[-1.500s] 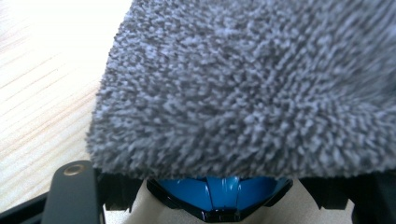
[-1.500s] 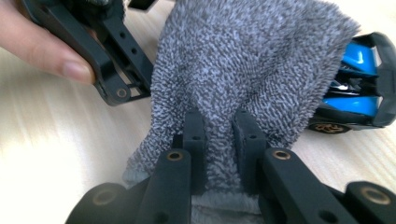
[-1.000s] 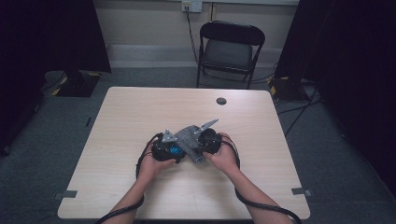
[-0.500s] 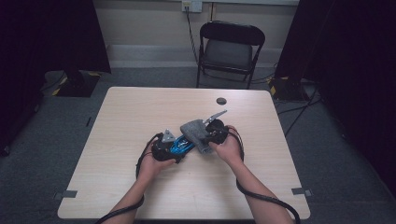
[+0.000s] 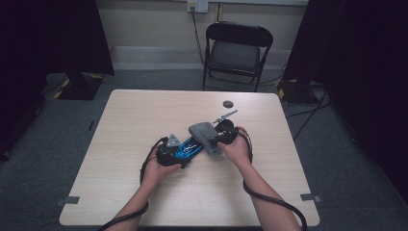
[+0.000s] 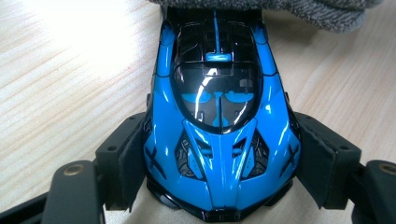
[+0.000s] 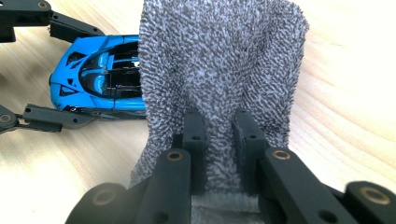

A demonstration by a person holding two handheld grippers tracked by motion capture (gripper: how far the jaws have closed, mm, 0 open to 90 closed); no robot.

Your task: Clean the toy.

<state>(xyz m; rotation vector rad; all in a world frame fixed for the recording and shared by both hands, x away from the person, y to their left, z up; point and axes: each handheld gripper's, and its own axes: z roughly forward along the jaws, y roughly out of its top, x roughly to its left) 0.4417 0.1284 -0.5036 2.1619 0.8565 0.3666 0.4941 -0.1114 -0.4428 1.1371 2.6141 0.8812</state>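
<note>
Left gripper (image 6: 219, 186): jaws clamped on the sides of the blue toy car (image 6: 219, 116), nose toward the camera. Right gripper (image 7: 219, 135): jaws pinched shut on the grey cloth (image 7: 219, 60), draped over the car's rear. High view adds the desk (image 5: 144, 110) and a small dark disc (image 5: 227, 103) well beyond the jaws.

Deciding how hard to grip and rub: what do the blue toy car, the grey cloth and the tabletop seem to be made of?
Blue toy car: hard glossy painted body, plastic or die-cast metal, can't tell which; sharp light reflections on roof and hood.
Grey cloth: soft looped terry or microfibre, matte; nubby pile, folds where the right gripper pinches it.
Tabletop: pale wood-grain surface, probably laminate; smooth, faint sheen.
</note>
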